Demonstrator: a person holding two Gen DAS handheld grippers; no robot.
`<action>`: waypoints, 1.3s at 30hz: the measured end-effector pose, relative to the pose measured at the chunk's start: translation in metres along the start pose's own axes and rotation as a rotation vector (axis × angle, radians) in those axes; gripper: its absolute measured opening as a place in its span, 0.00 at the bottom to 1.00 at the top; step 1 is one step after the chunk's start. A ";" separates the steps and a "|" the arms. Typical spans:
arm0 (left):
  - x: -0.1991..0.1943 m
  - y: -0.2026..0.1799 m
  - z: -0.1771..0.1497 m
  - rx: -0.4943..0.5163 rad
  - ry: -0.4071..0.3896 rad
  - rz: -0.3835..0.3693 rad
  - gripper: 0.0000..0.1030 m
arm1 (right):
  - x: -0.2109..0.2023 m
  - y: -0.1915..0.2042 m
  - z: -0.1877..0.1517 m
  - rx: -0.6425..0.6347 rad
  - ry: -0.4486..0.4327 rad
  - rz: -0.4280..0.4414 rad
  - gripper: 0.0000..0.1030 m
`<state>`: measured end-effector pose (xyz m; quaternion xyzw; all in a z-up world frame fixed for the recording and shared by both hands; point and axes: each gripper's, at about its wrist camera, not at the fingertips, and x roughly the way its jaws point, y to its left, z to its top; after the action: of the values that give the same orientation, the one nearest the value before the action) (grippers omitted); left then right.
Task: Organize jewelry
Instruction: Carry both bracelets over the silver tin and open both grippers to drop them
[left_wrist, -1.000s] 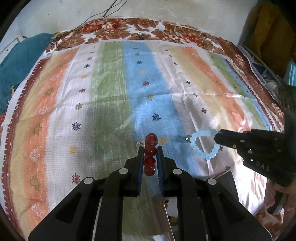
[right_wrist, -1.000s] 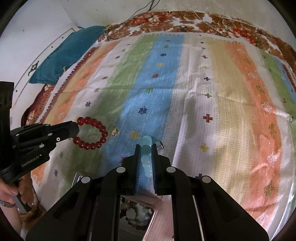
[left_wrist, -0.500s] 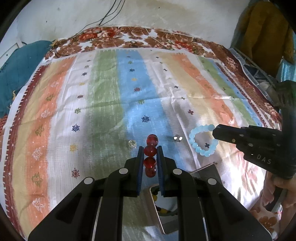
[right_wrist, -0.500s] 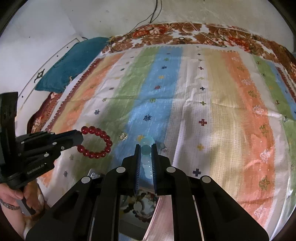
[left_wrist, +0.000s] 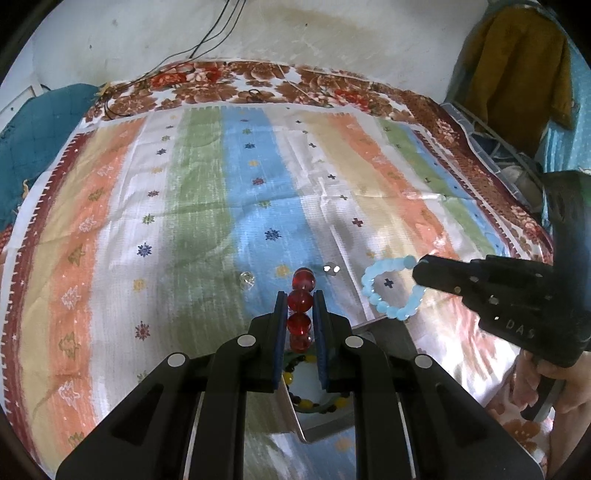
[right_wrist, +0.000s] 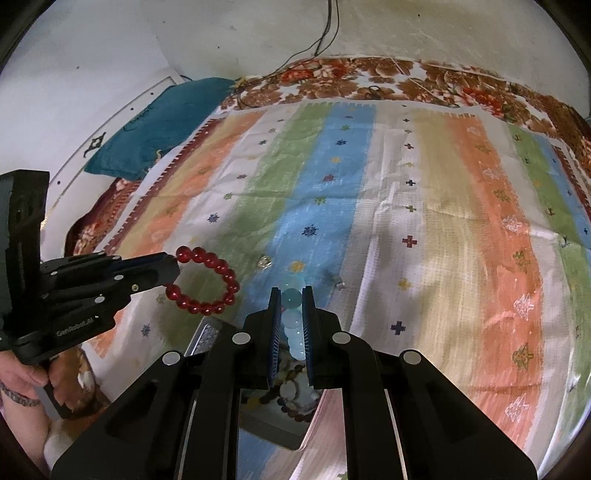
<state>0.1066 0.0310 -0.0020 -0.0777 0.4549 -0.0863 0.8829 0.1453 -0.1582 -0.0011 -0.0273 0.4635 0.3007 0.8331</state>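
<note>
Left wrist view shows the left tool (left_wrist: 300, 306) clamped on a red bracelet (left_wrist: 300, 303), the right tool (left_wrist: 419, 271) gripping a blue bracelet (left_wrist: 388, 291) above the bed (left_wrist: 184, 206).

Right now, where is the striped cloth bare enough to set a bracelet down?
Bare: the far striped cloth up to the floral border, and the orange stripes either side. Crowded: near the metal box, where the clear stud and silver stud lie.

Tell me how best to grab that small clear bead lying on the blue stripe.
Come straight down on the clear bead. It is small, round and loose on soft cloth, so close the fingers across its middle. Both grippers are full: left gripper, right gripper.
</note>
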 end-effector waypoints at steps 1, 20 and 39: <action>-0.002 -0.002 -0.001 0.006 -0.002 0.001 0.13 | -0.001 0.001 -0.002 -0.002 0.001 0.001 0.12; -0.020 -0.019 -0.027 0.017 -0.014 -0.011 0.13 | -0.014 0.018 -0.030 -0.015 0.009 -0.001 0.12; -0.021 -0.017 -0.037 -0.008 -0.010 0.012 0.30 | -0.017 0.012 -0.043 0.022 0.017 0.011 0.44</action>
<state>0.0633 0.0172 -0.0027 -0.0791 0.4512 -0.0785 0.8854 0.0996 -0.1707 -0.0092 -0.0183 0.4741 0.2997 0.8277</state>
